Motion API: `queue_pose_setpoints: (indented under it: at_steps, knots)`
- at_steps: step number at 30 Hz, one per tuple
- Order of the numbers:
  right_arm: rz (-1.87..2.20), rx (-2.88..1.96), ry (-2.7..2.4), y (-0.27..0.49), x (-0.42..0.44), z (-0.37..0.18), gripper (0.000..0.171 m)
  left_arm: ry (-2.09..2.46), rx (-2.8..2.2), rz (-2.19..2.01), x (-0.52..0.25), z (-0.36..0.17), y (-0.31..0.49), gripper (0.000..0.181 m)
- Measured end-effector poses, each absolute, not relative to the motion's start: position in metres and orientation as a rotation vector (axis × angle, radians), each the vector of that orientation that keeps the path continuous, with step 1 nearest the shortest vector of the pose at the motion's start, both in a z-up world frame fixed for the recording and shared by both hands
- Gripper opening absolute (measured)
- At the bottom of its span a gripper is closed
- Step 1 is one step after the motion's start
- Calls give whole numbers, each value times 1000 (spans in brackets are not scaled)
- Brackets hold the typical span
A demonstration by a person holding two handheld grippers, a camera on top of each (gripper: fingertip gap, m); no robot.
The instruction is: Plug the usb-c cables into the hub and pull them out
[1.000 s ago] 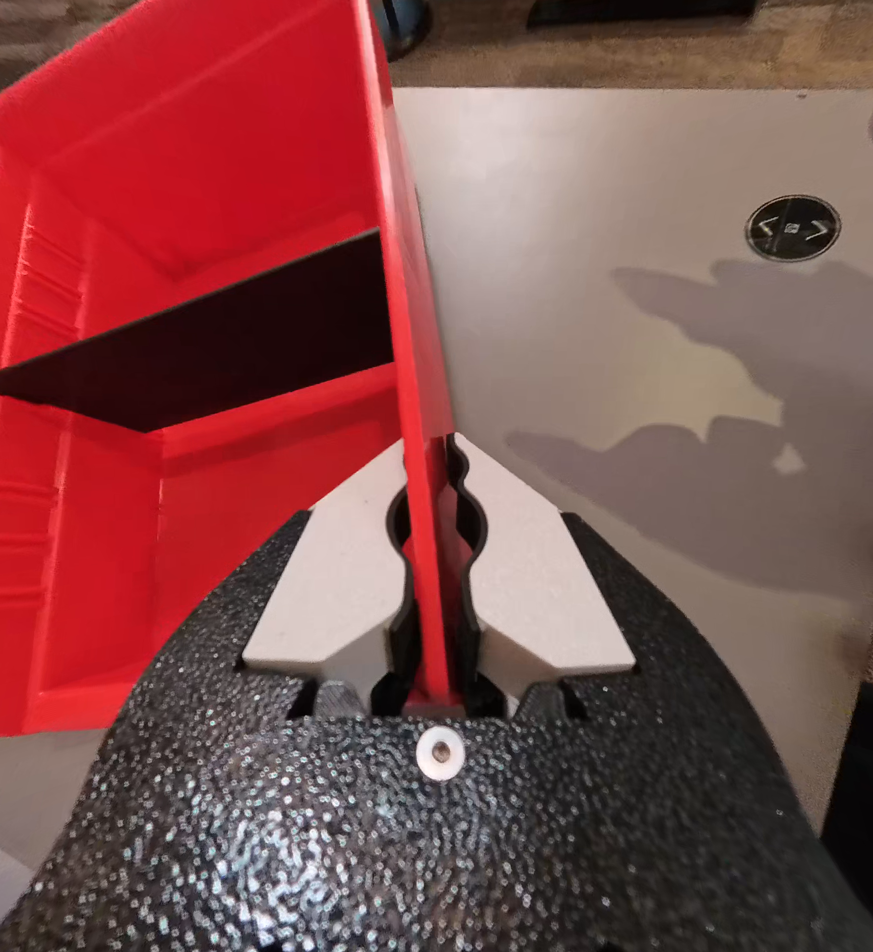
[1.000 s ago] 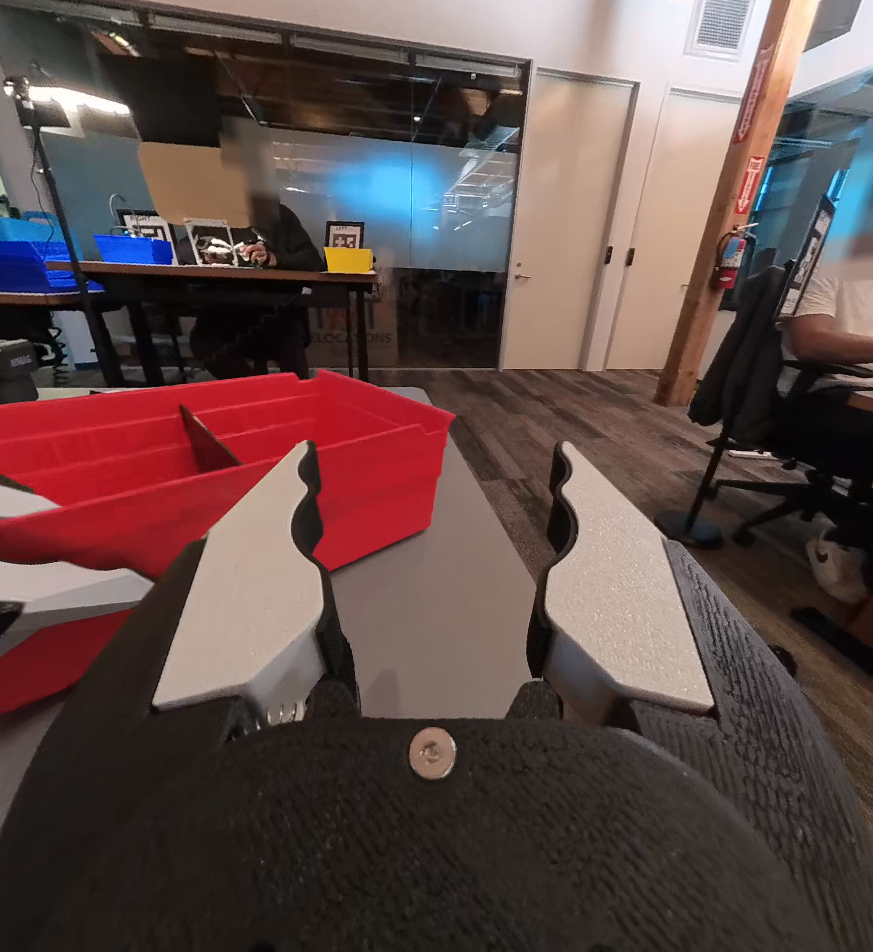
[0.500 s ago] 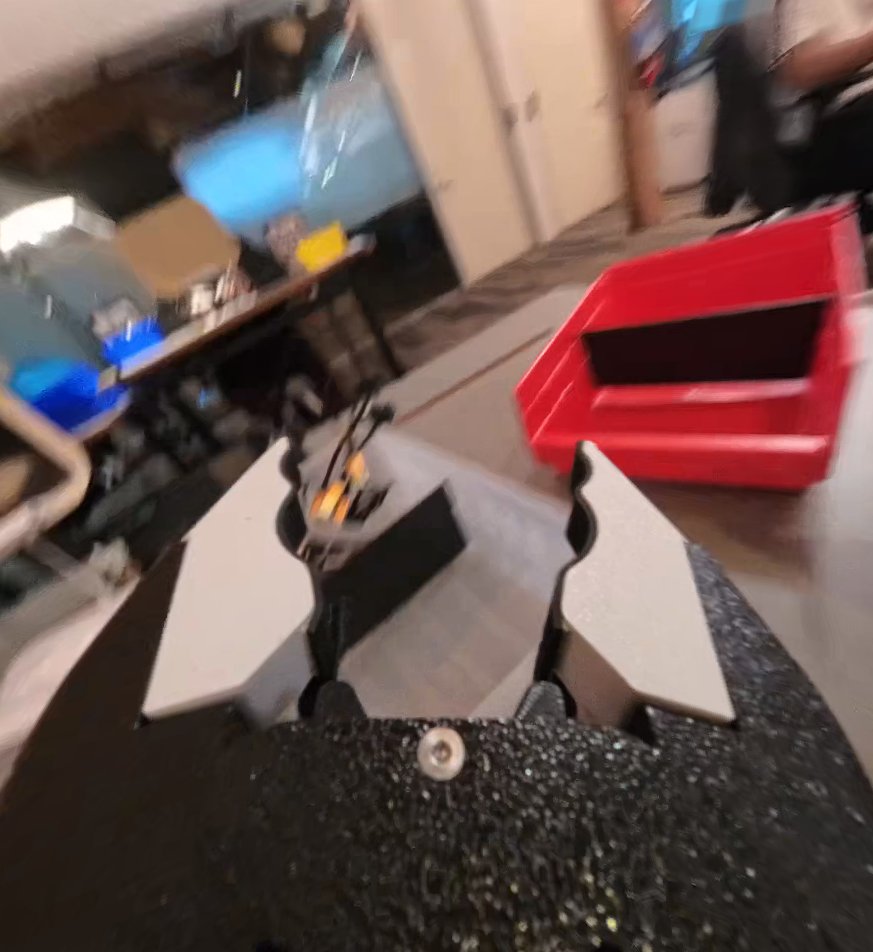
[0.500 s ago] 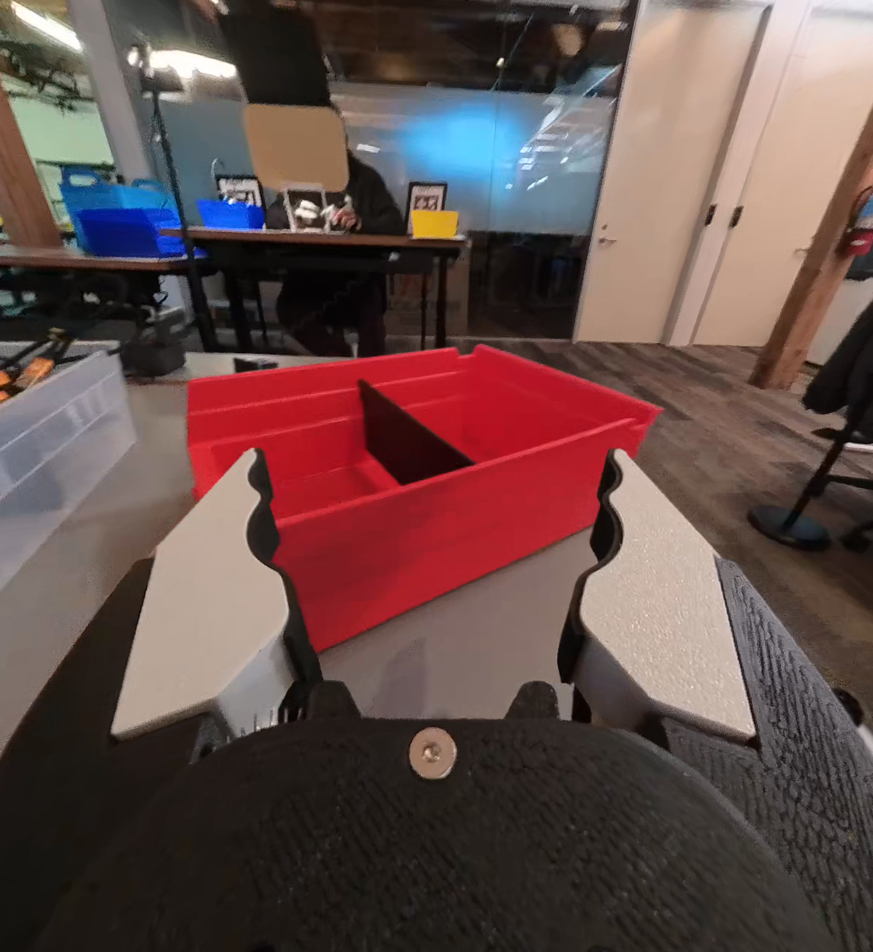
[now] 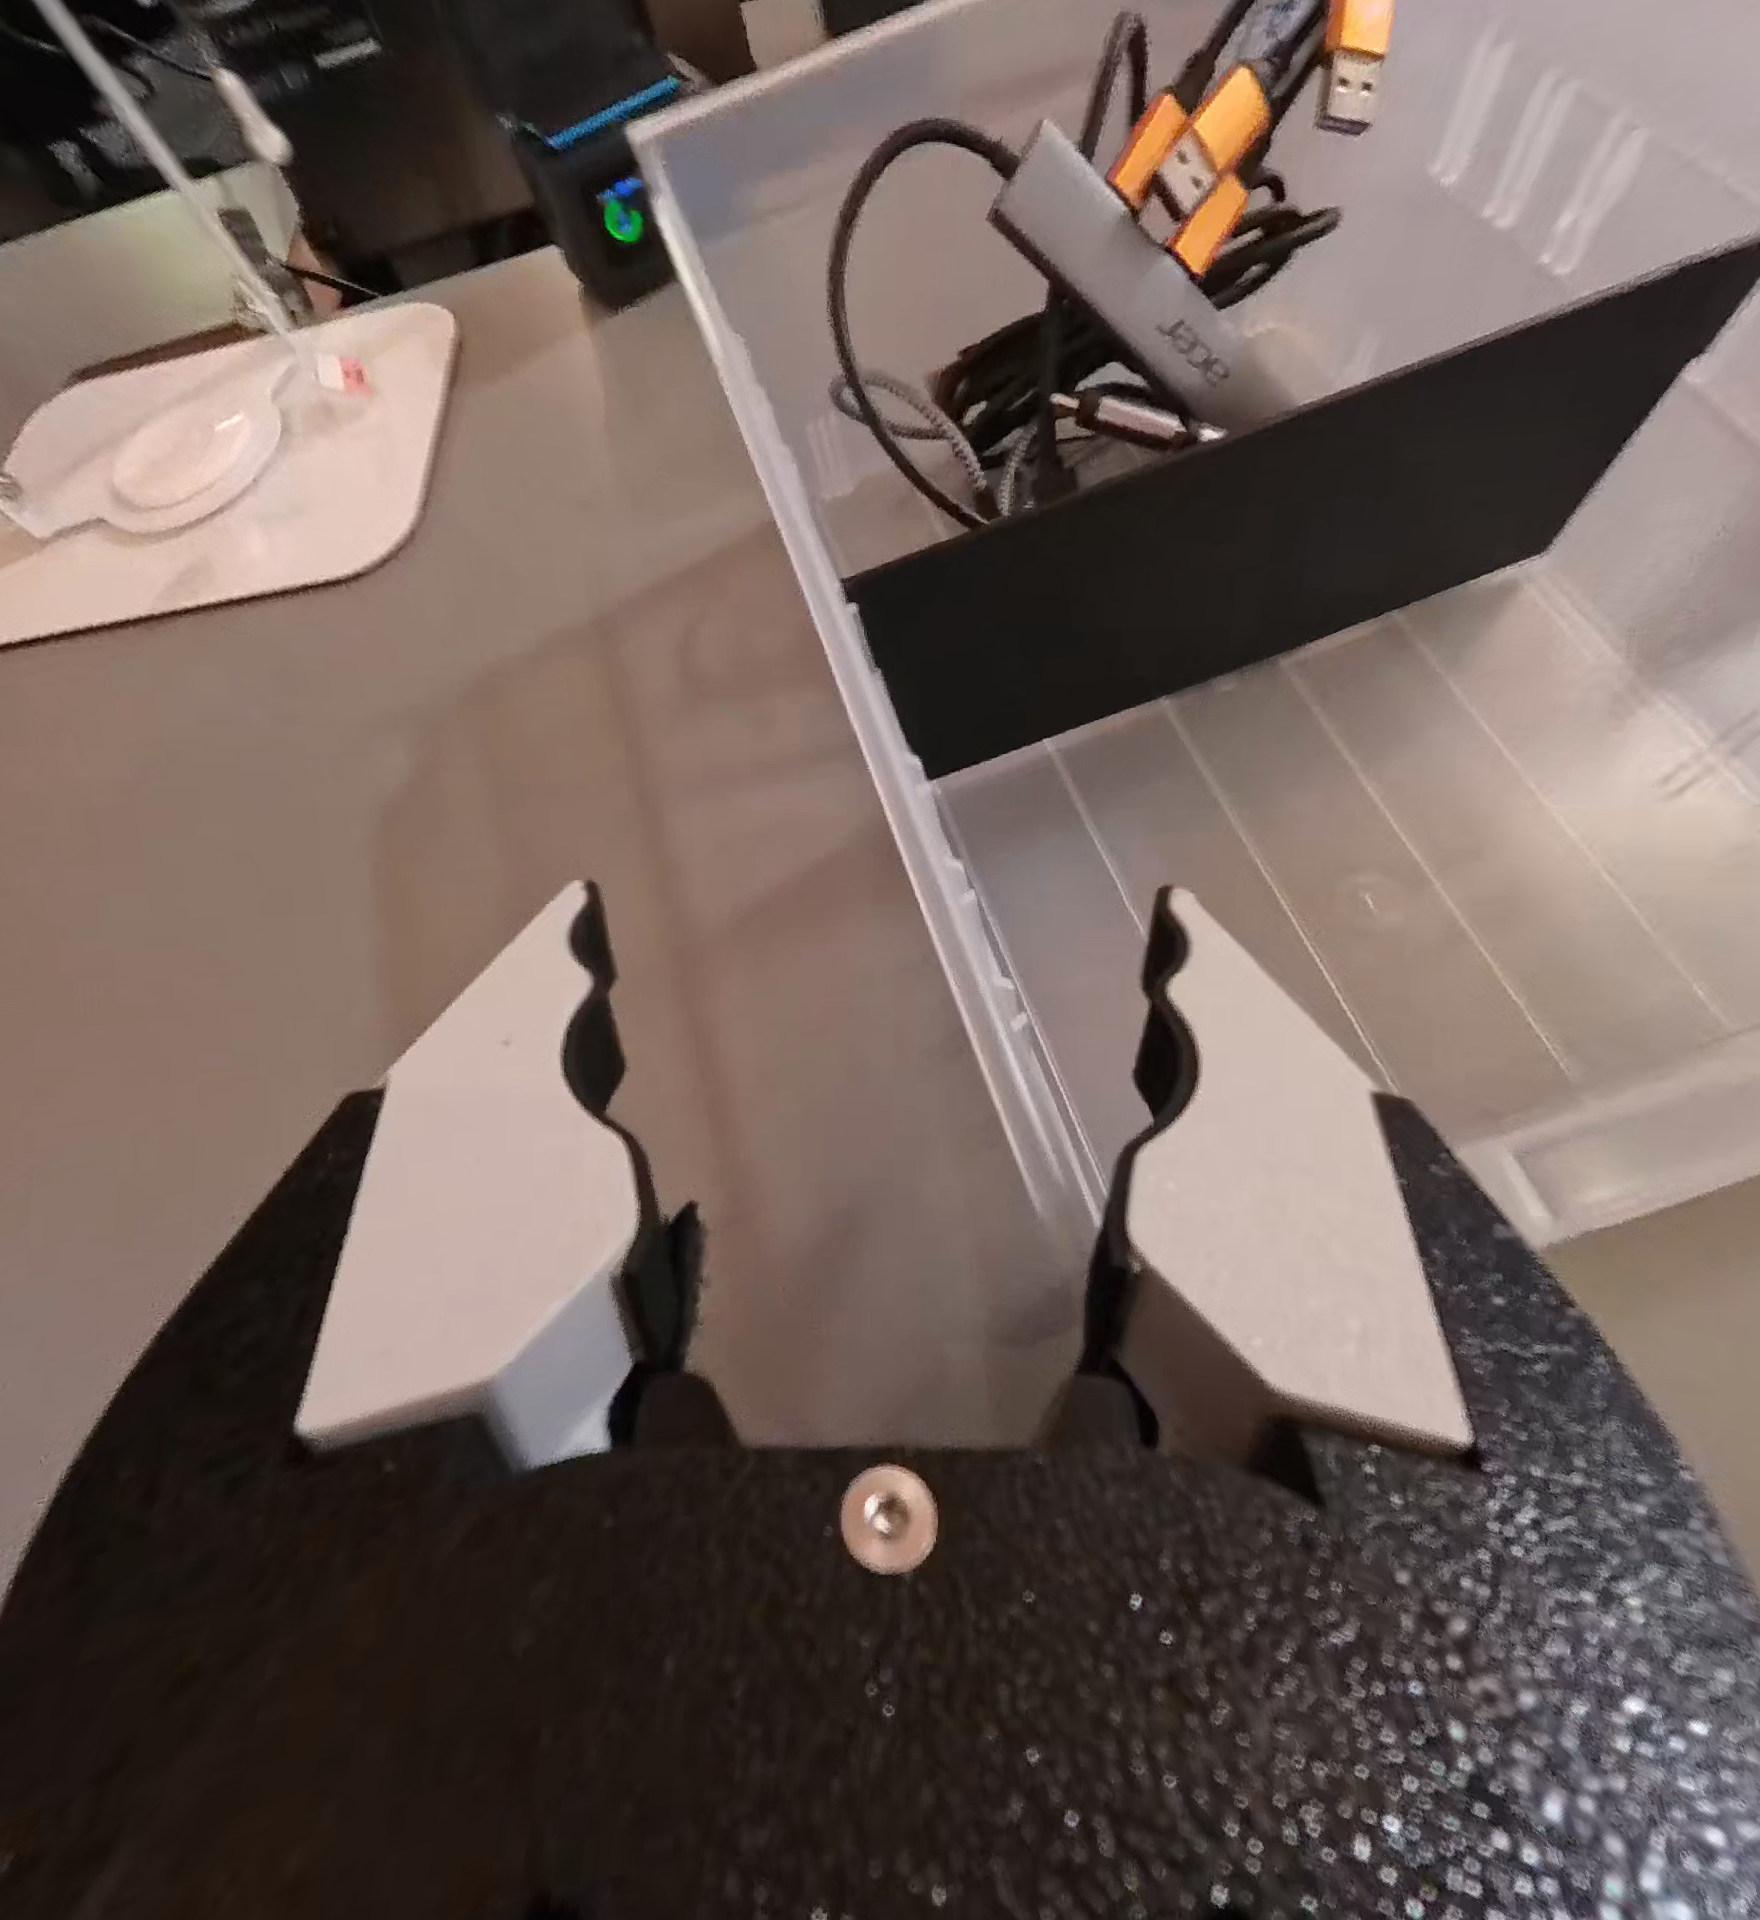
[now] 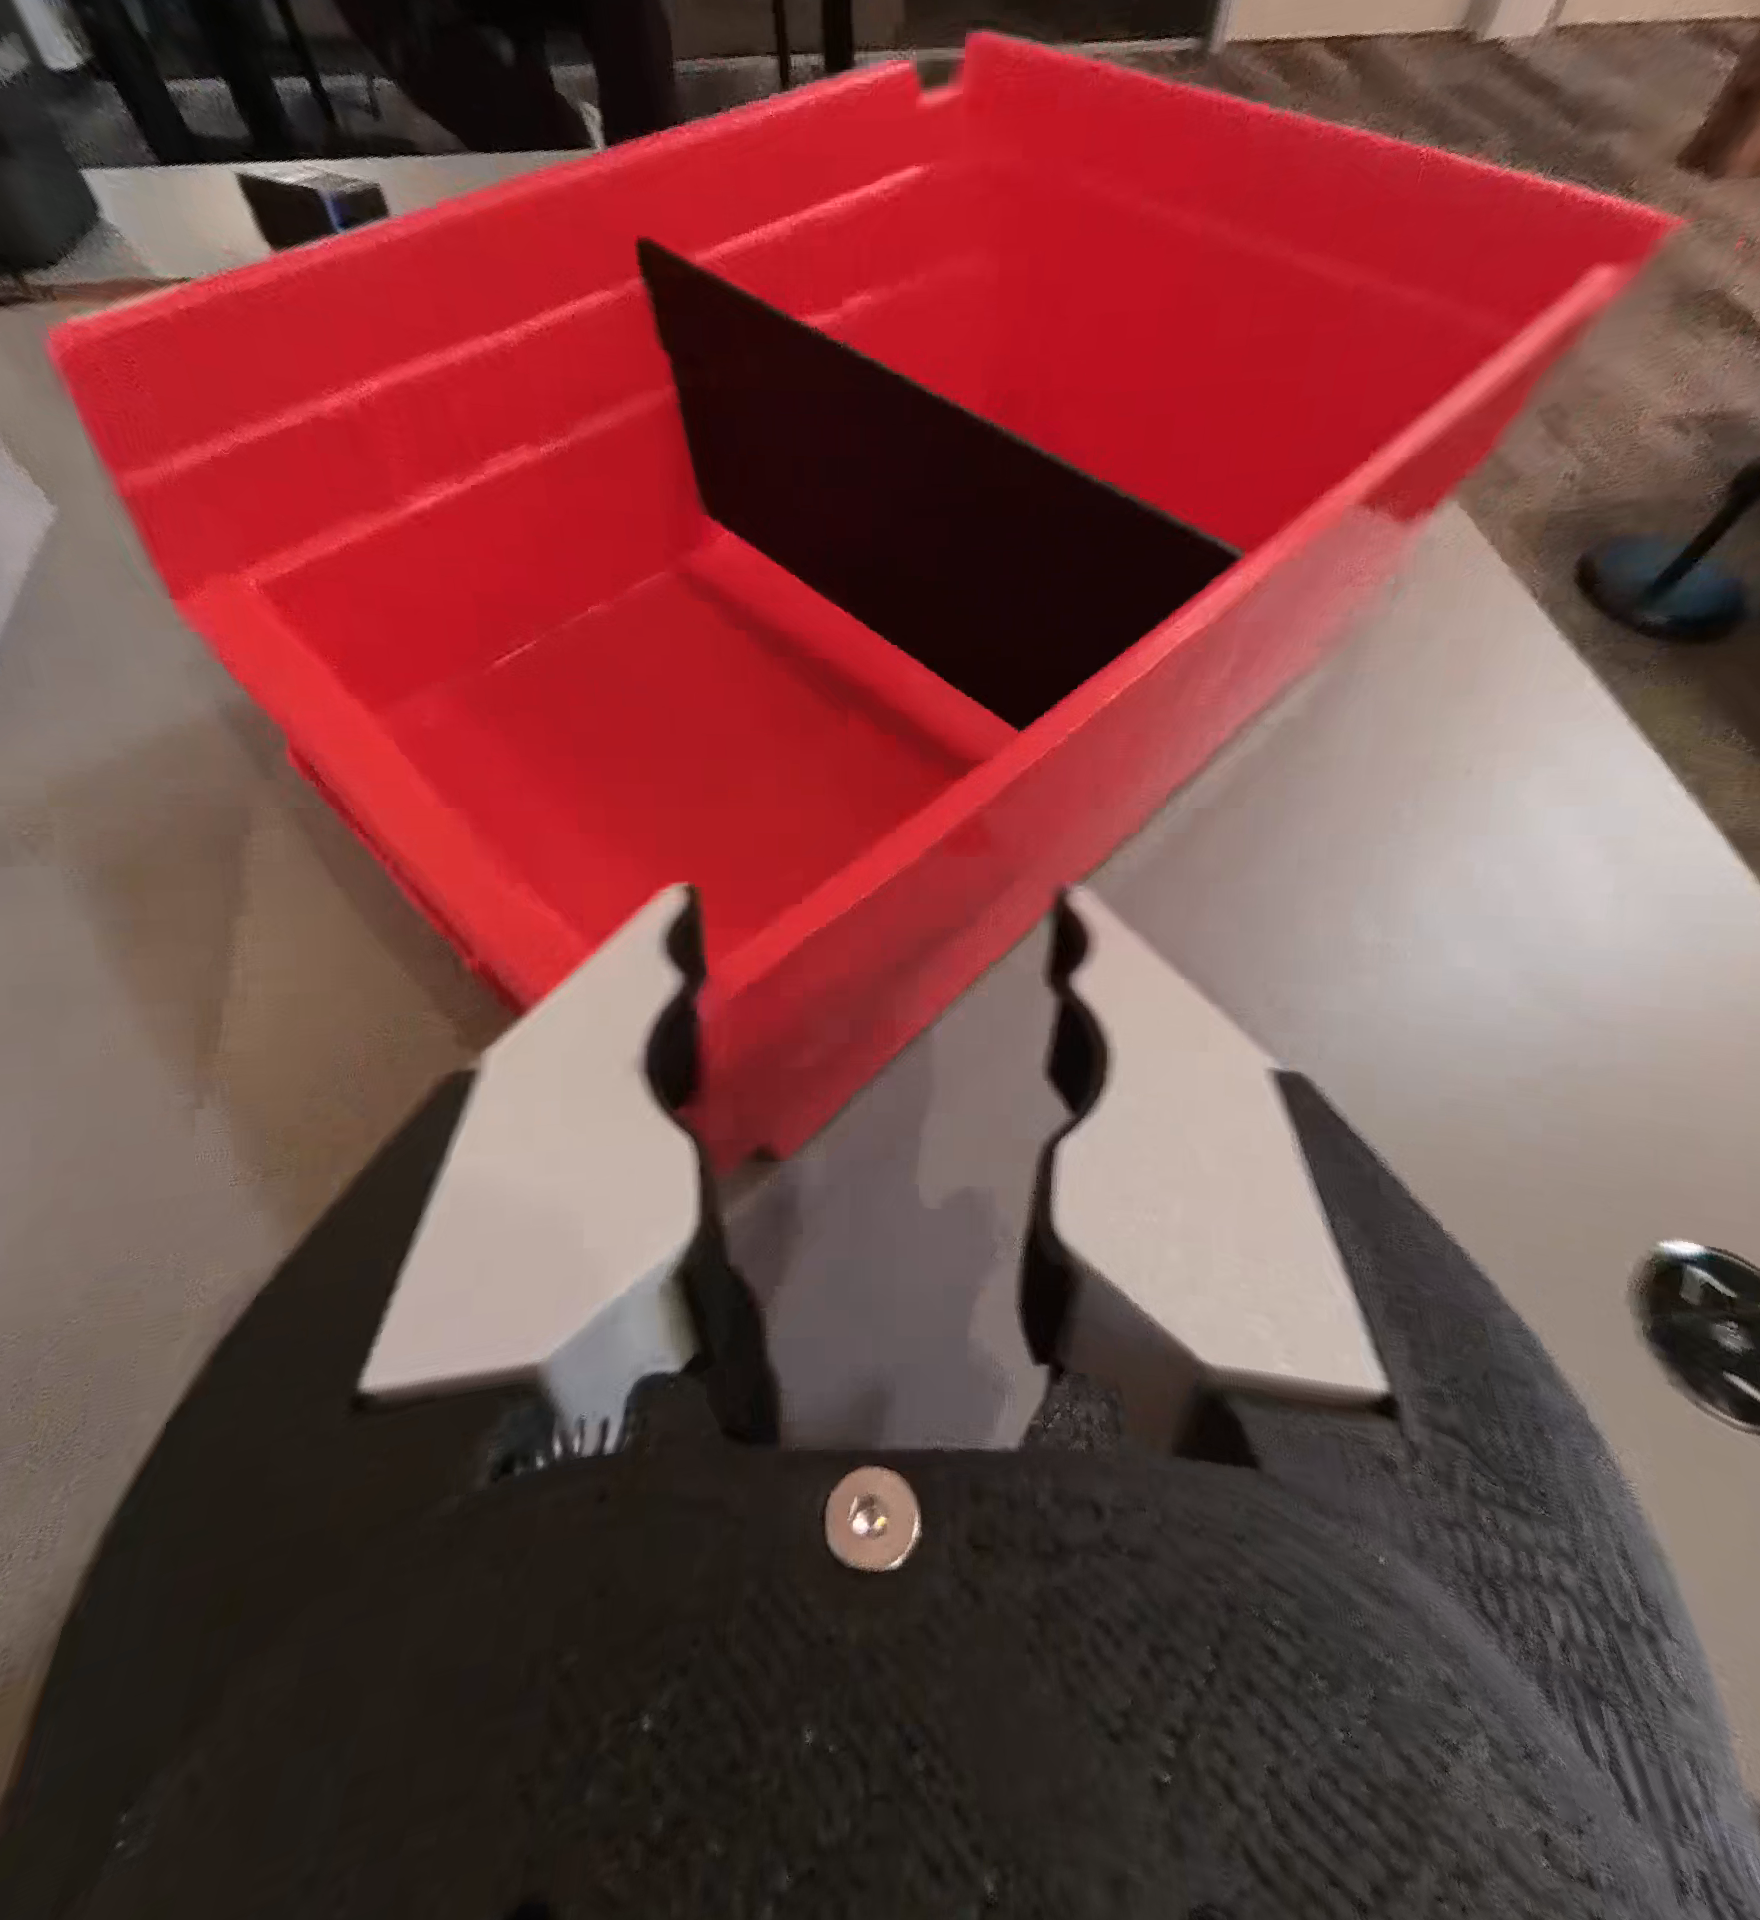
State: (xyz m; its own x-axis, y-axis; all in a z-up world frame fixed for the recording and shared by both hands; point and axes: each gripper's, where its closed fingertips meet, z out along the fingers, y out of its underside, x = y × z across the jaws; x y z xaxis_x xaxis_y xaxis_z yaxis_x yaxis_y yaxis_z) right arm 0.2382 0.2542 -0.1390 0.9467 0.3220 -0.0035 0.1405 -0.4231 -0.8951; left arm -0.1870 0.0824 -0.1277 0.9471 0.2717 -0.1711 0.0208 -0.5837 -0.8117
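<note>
A grey hub (image 5: 1115, 249) with orange-ended cables (image 5: 1219, 135) and dark coiled cable (image 5: 1001, 416) lies in the far compartment of a clear plastic bin (image 5: 969, 914), behind a black divider (image 5: 1271, 540). My left gripper (image 5: 881, 914) is open and empty, its fingers astride the bin's near left wall. My right gripper (image 6: 871, 914) is open and empty, its fingers astride the near right wall of an empty red bin (image 6: 1271, 665) with a black divider (image 6: 907, 488).
A white pad with a clear stand (image 5: 201, 478) lies on the table left of the clear bin. A small black device with a lit ring (image 5: 611, 218) stands behind it. A round black grommet (image 6: 1728, 1335) sits in the table at the right. The table edge and carpet lie beyond. Between my left fingertips and the grey hub (image 5: 1115, 249) there is roughly 15 cm.
My left gripper let go of the red bin's wall, opened and swung left to the clear bin. My right gripper tilted down and moved onto the red bin's near corner.
</note>
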Motion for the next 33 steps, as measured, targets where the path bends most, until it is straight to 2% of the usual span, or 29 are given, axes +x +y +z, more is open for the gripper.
queue_pose_setpoints:
  at_steps: [2, 3, 7, 15, 19, 20, 22, 25, 28, 31, 33]
  knots:
    - [172, -2020, -336, 254, 258, -137, 35, -229, -2161, 399, -201, -125, 79, 83]
    - [141, -2031, -349, 256, 269, -137, 28, -242, -2162, 403, -206, -126, 77, 74]
    - [77, -2067, -371, 269, 311, -139, 7, -204, -2156, 350, -214, -128, 77, 10]
    - [173, -2083, -556, 281, 357, -138, 3, -192, -2154, 282, -262, -127, 35, 6]
    - [138, -2054, -511, 279, 380, -121, 52, -214, -2149, 253, -316, -127, -4, 5]
    - [115, -2009, -454, 278, 387, -104, 60, -205, -2151, 249, -329, -127, -12, 5]
    - [123, -1851, -394, 268, 384, -57, 61, -154, -2176, 290, -354, -128, -26, 6]
    - [232, -1609, -464, 237, 334, 7, 60, -145, -2193, 259, -381, -129, -42, 21]
    - [509, -1435, -625, 200, 238, 41, 60, -205, -2196, 402, -405, -110, -57, 36]
    - [742, -1324, -866, 165, 116, 35, 61, 110, -1993, 594, -373, -42, -26, 48]
    - [657, -1266, -1034, 165, 51, 10, 70, 453, -1975, 605, -335, -28, 11, 50]
